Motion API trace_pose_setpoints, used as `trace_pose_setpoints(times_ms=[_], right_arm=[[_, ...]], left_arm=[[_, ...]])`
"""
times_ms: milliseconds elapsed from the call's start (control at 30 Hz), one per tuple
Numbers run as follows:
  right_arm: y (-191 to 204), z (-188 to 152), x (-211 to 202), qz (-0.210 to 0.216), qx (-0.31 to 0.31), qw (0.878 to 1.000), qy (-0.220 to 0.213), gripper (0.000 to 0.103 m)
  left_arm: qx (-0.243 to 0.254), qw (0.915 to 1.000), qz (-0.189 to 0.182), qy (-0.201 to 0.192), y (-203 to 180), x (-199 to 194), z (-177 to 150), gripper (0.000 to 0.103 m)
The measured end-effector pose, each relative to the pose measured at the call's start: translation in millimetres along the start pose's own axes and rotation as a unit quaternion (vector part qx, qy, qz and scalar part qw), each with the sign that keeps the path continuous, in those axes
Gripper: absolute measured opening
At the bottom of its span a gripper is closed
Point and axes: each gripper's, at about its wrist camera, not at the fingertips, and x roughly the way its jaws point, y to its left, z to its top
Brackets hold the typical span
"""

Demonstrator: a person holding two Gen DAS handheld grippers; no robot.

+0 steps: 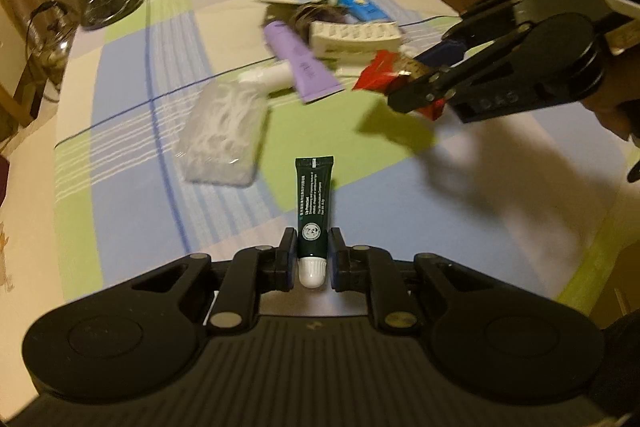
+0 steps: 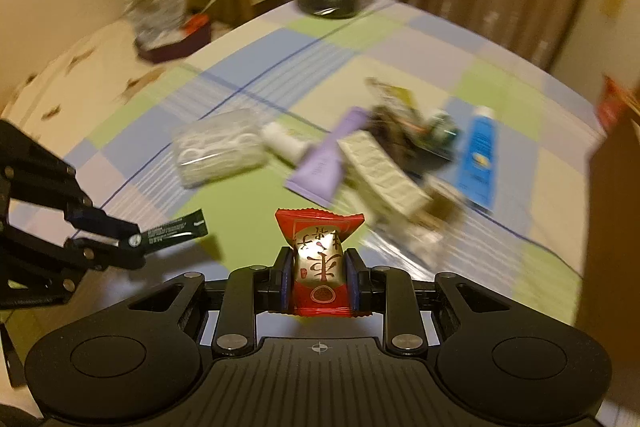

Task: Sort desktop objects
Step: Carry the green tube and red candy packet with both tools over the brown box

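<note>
Checked cloth covers the surface (image 1: 132,163), with a heap of tubes (image 1: 316,39) still unsorted at its middle; left gripper (image 1: 313,259) has its jaws clamped on a green tube (image 1: 313,203), right gripper (image 2: 318,275) on a red sweet (image 2: 319,259), both lifted clear; carry each steadily, grips firm, arms well apart, to separate spots.

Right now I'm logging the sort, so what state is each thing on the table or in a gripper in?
Left gripper: shut on the dark green tube.
Dark green tube: held, cap on.
Right gripper: shut on the red candy.
Red candy: held, wrapped.
Purple tube: lying flat.
Blue tube: lying flat.
Clear packet: lying on the cloth.
</note>
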Motion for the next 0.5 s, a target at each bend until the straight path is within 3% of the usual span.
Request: trace_pose_setpoints(times_ms=[233,500], right_arm=[[-40,-42,-64,-0.032,0.043,0.998,-0.03,0.026],[-97,-95,-129,-0.066,0.085,0.992,-0.06,0.026]], left_arm=[[0.023,0.9995,-0.002,-0.02,-51,-7,16,0.012],[0.03,0.9985,-0.007,-0.046,-140,-20,36,0.012]])
